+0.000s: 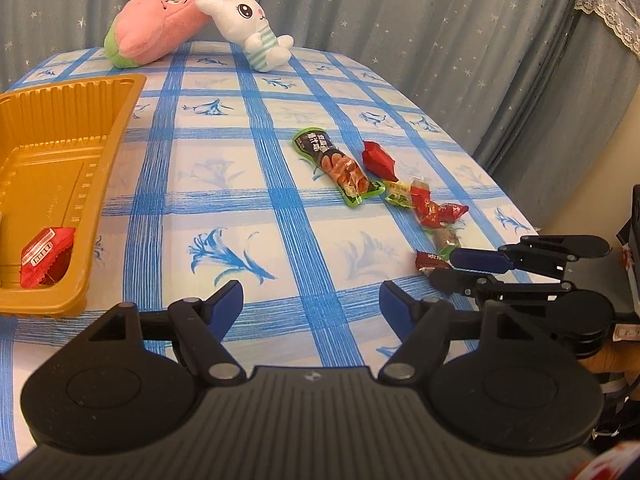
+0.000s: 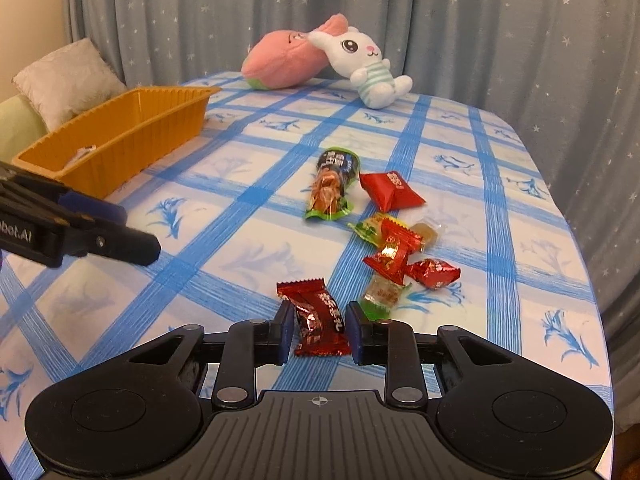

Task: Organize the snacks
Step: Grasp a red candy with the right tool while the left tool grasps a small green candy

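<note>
Several wrapped snacks lie on the blue checked tablecloth: a long green-edged sausage pack, a red packet, a red candy and others. My right gripper has its jaws around a dark red candy lying on the cloth; the pads are close beside it, contact unclear. It also shows in the left wrist view. My left gripper is open and empty above the cloth. An orange tray at the left holds one red candy.
A pink plush and a white rabbit plush lie at the table's far edge before a grey curtain. A cushion sits beyond the tray. The table edge curves away at the right.
</note>
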A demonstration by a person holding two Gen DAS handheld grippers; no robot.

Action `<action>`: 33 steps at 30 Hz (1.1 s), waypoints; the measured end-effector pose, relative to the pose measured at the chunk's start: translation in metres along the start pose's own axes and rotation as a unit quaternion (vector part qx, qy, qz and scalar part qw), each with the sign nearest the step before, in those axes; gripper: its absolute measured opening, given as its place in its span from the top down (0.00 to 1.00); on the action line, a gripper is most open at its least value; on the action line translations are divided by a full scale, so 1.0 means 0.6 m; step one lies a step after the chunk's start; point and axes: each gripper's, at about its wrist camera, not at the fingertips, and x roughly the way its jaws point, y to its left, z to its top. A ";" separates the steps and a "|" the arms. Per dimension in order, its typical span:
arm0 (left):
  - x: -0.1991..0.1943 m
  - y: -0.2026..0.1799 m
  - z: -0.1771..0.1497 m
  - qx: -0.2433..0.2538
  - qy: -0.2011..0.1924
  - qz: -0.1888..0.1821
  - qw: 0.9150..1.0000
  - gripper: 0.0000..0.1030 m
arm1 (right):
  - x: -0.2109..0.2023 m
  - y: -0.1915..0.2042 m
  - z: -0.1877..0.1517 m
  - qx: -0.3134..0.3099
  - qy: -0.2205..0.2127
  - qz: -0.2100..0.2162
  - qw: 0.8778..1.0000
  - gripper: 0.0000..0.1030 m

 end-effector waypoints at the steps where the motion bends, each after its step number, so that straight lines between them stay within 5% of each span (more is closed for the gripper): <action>1: 0.001 0.000 -0.001 0.000 0.001 0.000 1.000 0.30 | 0.001 -0.001 0.000 0.001 0.001 -0.001 1.000 0.72; 15: 0.009 0.002 -0.005 -0.001 0.008 0.000 1.000 0.30 | 0.016 0.001 0.003 0.015 0.011 0.010 1.000 0.66; 21: 0.008 -0.002 -0.005 0.001 0.006 0.000 1.000 0.30 | 0.011 0.007 0.006 0.020 0.010 -0.002 1.000 0.76; 33: 0.037 -0.073 0.020 0.008 -0.017 -0.018 1.000 0.32 | -0.054 -0.070 0.013 0.111 -0.028 -0.116 0.987 0.76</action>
